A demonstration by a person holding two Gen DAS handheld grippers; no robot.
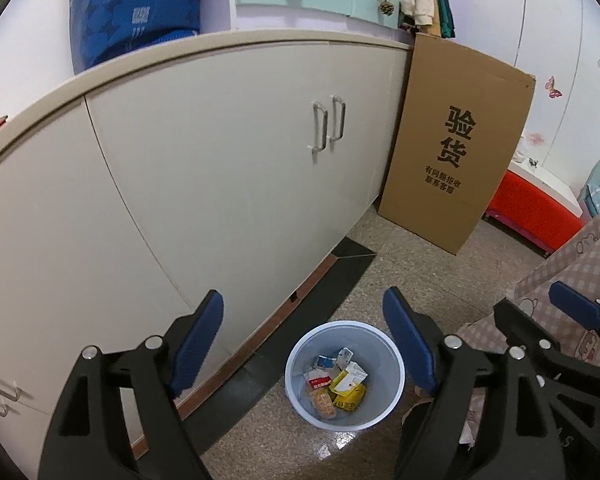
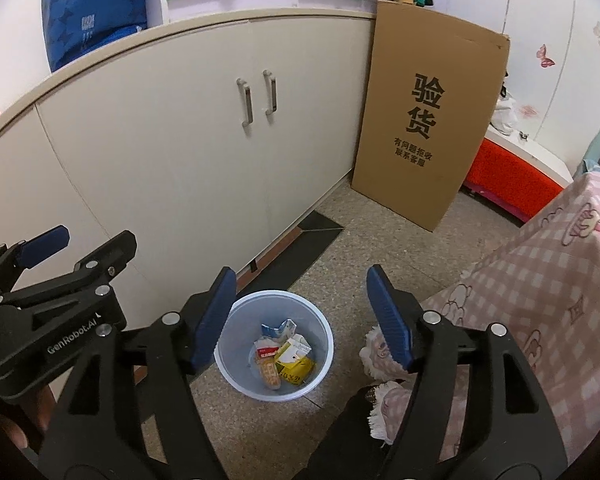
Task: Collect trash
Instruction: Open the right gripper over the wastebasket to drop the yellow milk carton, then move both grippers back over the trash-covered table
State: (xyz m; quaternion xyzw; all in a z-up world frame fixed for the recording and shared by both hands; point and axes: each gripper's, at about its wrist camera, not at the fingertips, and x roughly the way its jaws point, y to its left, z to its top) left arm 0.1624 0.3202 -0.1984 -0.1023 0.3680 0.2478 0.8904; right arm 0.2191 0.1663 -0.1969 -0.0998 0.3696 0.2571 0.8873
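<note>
bin (image 2: 274,344): on floor, below and beyond both grippers, holding cartons | left gripper (image 1: 304,340): wide apart, empty | right gripper (image 2: 300,316): spread, empty, more squarely over bin

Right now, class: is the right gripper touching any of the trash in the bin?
Apart. The right wrist view shows the right gripper open and empty, with the trash lying down at the bottom of the bin.

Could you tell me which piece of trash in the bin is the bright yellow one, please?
It is the yellow carton lying at the right side of the bin, beside the orange snack packet. The other pieces are mostly white, with blue or red print.
</note>
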